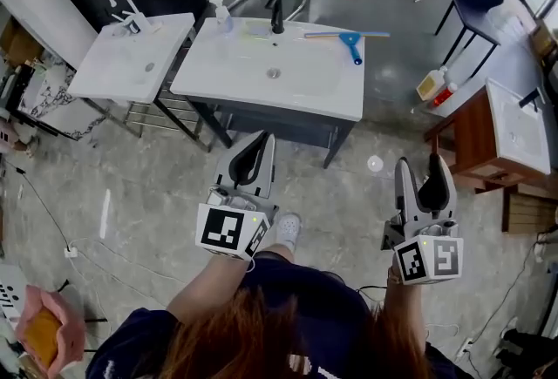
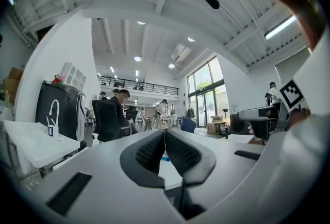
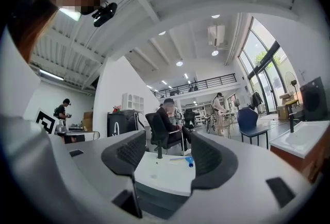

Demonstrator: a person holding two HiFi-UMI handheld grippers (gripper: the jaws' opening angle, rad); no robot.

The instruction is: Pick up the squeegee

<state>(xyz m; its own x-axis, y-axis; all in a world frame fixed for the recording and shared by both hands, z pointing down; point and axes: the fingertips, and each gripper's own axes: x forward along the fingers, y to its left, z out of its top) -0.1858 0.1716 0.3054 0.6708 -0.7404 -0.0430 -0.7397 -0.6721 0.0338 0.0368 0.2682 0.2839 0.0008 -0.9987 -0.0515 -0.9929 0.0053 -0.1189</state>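
Head view: a white rectangular washbasin top on a dark cabinet (image 1: 261, 77) stands ahead of the person. The blue-handled squeegee with a long thin blade (image 1: 349, 39) lies flat on the basin top's rear right corner, right of the black tap (image 1: 277, 15). The left gripper (image 1: 260, 140) and right gripper (image 1: 418, 165) are held short of the basin's front edge, well apart from the squeegee.

Left gripper view: the left gripper (image 2: 165, 136) has its ribbed pads pressed together, with nothing pinched.

Right gripper view: the right gripper (image 3: 170, 141) has its jaws spread wide and empty. The basin top (image 3: 162, 172) shows beyond the gap, with the squeegee (image 3: 187, 161) at its rear right.
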